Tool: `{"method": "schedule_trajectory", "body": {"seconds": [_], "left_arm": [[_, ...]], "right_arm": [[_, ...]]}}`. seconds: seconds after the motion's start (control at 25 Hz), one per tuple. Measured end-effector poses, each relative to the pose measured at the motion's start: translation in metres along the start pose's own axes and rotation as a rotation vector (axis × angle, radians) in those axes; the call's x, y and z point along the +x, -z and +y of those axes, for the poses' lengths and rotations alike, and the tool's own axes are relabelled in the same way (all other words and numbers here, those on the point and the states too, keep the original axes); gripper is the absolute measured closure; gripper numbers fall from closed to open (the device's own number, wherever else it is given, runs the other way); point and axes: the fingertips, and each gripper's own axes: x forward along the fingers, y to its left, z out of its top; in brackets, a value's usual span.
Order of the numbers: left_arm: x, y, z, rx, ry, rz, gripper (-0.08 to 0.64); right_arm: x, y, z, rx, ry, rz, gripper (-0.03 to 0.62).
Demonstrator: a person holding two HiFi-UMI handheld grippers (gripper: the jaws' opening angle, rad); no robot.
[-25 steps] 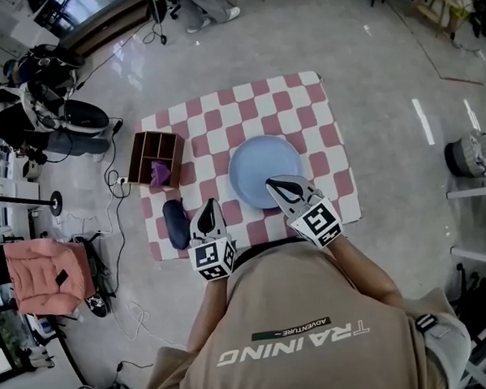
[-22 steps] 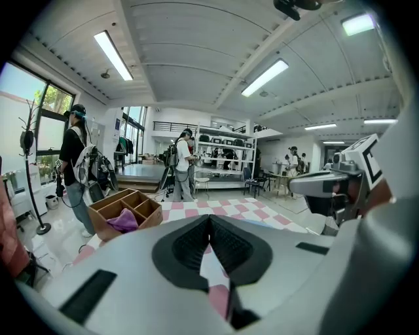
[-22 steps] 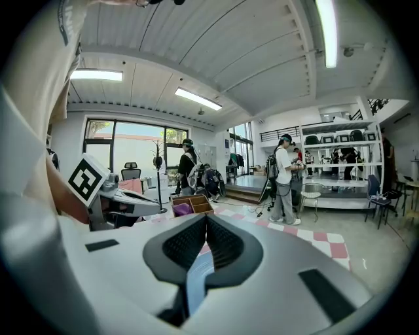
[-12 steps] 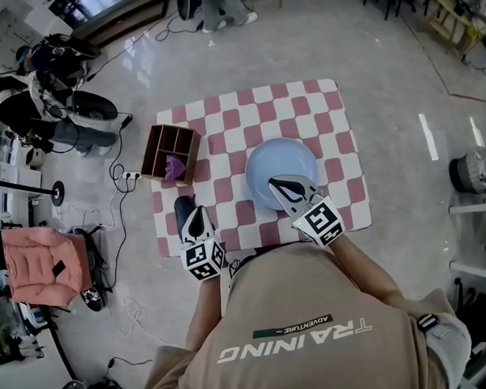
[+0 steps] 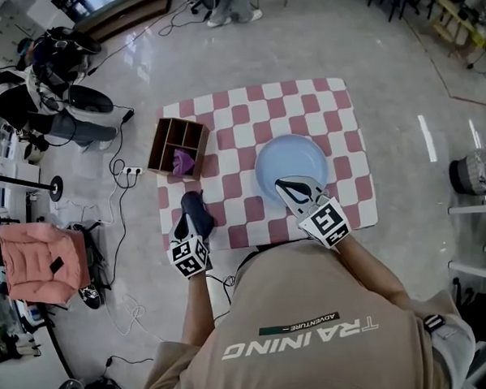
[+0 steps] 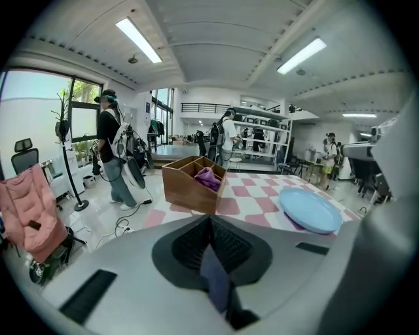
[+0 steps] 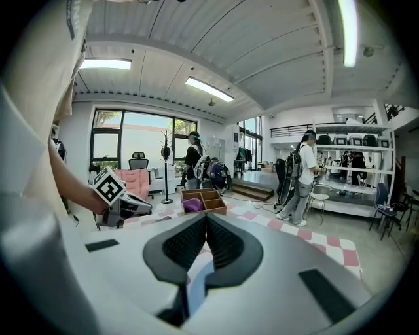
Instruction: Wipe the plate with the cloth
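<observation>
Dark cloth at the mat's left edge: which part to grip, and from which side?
I would grip the dark cloth at the top of its bunched hump, from above, jaws across its narrow width. It lies as an oblong heap flat on the checked mat, so no edge shows to slide under. The left gripper, at its near end, is shut and must open first.

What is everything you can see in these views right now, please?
checked mat: one, red and white, on grey floor
light blue round plate: one, light blue, right of mat's middle
compartmented wooden box: one, brown, mat's far-left edge
purple cloth: one, purple, inside the box
dark navy cloth: one, navy, mat's near-left part
pink padded chair: one, pink, floor, far left
left gripper: one, grey, shut, over the navy cloth's near end
right gripper: one, grey, shut, over the plate's near rim
</observation>
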Motion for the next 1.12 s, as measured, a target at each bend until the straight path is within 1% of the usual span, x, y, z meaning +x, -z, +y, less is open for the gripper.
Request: {"method": "schedule_trajectory", "body": {"seconds": [0.12, 0.2, 0.36, 0.4, 0.44, 0.48, 0.52, 0.68, 0.84, 0.96, 1.12], "left_arm": [[0.005, 0.005, 0.001, -0.016, 0.013, 0.014, 0.545], [0.011, 0.010, 0.002, -0.029, 0.027, 0.029, 0.545], [0.019, 0.019, -0.001, -0.038, 0.076, 0.062, 0.542], [0.021, 0.022, -0.002, -0.032, 0.083, 0.076, 0.514], [0.024, 0.025, -0.002, -0.024, 0.085, 0.091, 0.394], [0.027, 0.027, -0.003, -0.015, 0.087, 0.105, 0.315], [0.029, 0.029, -0.004, -0.010, 0.090, 0.115, 0.298], [0.036, 0.032, -0.007, -0.020, 0.103, 0.130, 0.295], [0.042, 0.037, -0.001, -0.050, 0.090, 0.147, 0.295], [0.048, 0.044, 0.005, -0.045, 0.083, 0.180, 0.295], [0.058, 0.058, 0.009, -0.020, 0.065, 0.234, 0.295]], "right_arm": [[0.001, 0.001, 0.004, 0.001, 0.004, 0.018, 0.575], [0.003, -0.001, 0.006, -0.003, 0.008, 0.012, 0.575], [0.006, 0.002, 0.009, -0.004, 0.008, 0.023, 0.575], [0.007, 0.001, 0.010, -0.005, 0.007, 0.026, 0.575], [0.007, 0.000, 0.011, -0.005, 0.006, 0.024, 0.575], [0.008, -0.001, 0.013, -0.005, 0.002, 0.018, 0.575], [0.009, -0.002, 0.014, -0.006, -0.001, 0.013, 0.575], [0.010, -0.003, 0.018, -0.009, -0.004, 0.010, 0.575], [0.008, -0.001, 0.018, -0.013, 0.008, 0.017, 0.575], [0.004, 0.002, 0.016, -0.006, 0.026, 0.026, 0.575], [0.001, 0.005, 0.013, 0.000, 0.036, 0.032, 0.575]]}}
